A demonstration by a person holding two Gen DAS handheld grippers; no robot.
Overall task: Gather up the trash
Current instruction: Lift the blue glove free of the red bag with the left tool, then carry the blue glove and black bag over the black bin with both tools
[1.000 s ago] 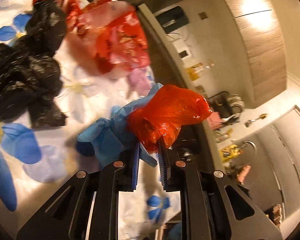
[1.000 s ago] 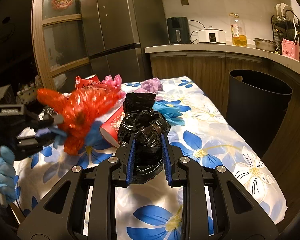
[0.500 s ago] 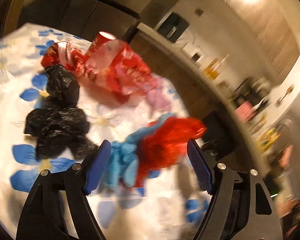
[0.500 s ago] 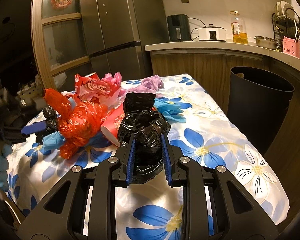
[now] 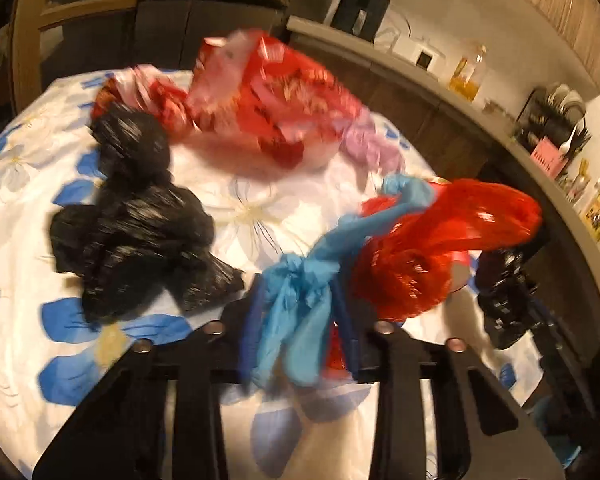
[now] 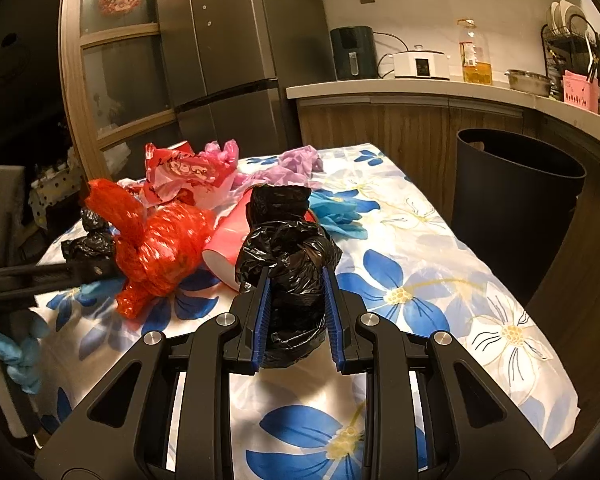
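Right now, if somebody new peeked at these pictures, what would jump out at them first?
Probably the bright red plastic bag, crumpled on the flowery tablecloth left of the middle. Next, the knotted black trash bag squeezed in the right tool up front. The blue glove sits between the left tool fingers, and a tall black bin stands beside the table on the right.

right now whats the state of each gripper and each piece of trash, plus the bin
left gripper: closing around the blue glove, blurred
blue glove: crumpled between the left fingers
red bag: bunched up on the table
right gripper: shut on the black bag
black bag: knotted, held upright
red cup: lying on its side
trash bin: open, beside the table
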